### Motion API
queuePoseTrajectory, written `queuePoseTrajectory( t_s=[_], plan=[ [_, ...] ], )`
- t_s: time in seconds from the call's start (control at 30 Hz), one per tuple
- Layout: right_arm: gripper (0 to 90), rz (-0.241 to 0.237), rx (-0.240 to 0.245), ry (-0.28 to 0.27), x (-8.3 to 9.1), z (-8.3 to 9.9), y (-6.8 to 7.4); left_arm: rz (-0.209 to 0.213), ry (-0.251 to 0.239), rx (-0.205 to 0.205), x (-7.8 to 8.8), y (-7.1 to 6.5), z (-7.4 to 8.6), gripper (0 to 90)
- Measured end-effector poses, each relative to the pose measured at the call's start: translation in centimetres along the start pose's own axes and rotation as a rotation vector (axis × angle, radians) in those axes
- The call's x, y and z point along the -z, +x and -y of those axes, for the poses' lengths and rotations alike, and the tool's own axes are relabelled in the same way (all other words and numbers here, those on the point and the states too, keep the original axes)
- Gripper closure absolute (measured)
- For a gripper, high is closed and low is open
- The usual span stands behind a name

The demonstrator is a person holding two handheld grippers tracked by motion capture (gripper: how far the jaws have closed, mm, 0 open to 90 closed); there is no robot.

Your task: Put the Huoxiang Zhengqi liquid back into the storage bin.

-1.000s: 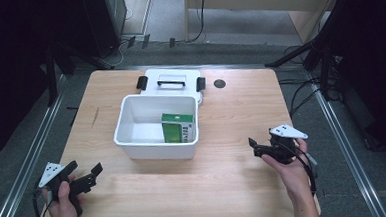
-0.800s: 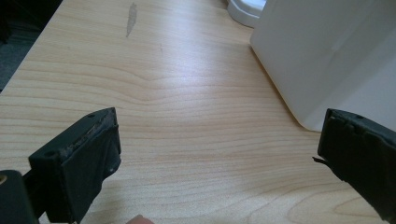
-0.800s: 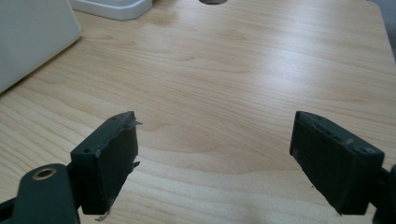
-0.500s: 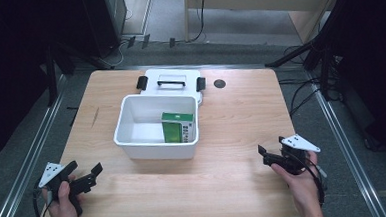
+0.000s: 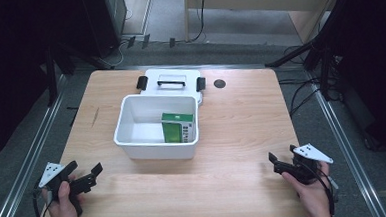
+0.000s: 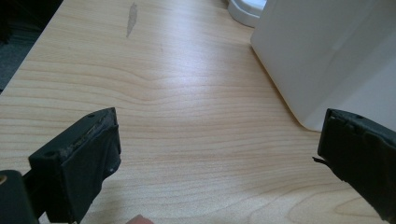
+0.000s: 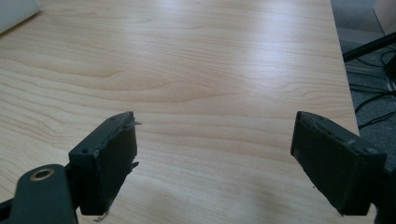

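High view: left gripper (image 5: 87,177) and right gripper (image 5: 279,164) near table (image 5: 241,116) front corners, jaws apart; white bin (image 5: 155,140) central.

A carton (image 5: 178,127) stands inside the bin (image 5: 131,116), lid (image 5: 169,82) behind it.

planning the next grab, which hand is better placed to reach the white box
Left, probably. The left tongs sit open near the white box, whose wall shows in the left gripper view. The right tongs, also open, face bare table farther off.
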State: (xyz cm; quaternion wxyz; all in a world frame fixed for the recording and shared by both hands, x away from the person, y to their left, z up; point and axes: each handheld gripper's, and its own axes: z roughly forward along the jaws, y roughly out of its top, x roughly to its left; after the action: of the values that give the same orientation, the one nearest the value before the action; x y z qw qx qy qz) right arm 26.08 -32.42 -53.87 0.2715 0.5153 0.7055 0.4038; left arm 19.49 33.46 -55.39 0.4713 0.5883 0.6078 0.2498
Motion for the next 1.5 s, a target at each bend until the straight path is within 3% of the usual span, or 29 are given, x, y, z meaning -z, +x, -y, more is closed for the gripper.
queuePoseTrajectory(
  t_s=[0.97,1.17,1.3,1.37,1.4,1.43,1.5],
  plan=[
    [14.8,0.037,-0.042,0.006,2.2,2.2,-1.9,0.000,0.001,0.001,0.0,0.0,0.0,0.0],
    [13.7,0.089,-0.025,0.062,2.6,2.6,-2.3,0.002,0.001,0.002,0.0,0.0,0.0,0.0],
    [14.1,0.076,-0.055,0.118,3.0,3.0,-2.4,-0.001,0.002,0.001,0.0,0.0,0.0,0.0],
    [15.6,0.078,-0.061,0.100,3.2,3.1,-2.5,0.001,0.002,0.002,0.0,0.0,0.0,0.0],
    [15.8,0.055,-0.095,0.062,3.6,3.2,-2.9,0.001,0.002,0.001,0.0,0.0,0.0,0.0],
    [15.8,0.055,-0.095,0.062,3.6,3.2,-2.9,0.001,0.002,0.001,0.0,0.0,0.0,0.0],
    [14.6,0.028,-0.141,0.020,4.0,3.4,-3.4,0.000,0.003,0.002,0.0,0.0,0.0,0.0]
  ],
)
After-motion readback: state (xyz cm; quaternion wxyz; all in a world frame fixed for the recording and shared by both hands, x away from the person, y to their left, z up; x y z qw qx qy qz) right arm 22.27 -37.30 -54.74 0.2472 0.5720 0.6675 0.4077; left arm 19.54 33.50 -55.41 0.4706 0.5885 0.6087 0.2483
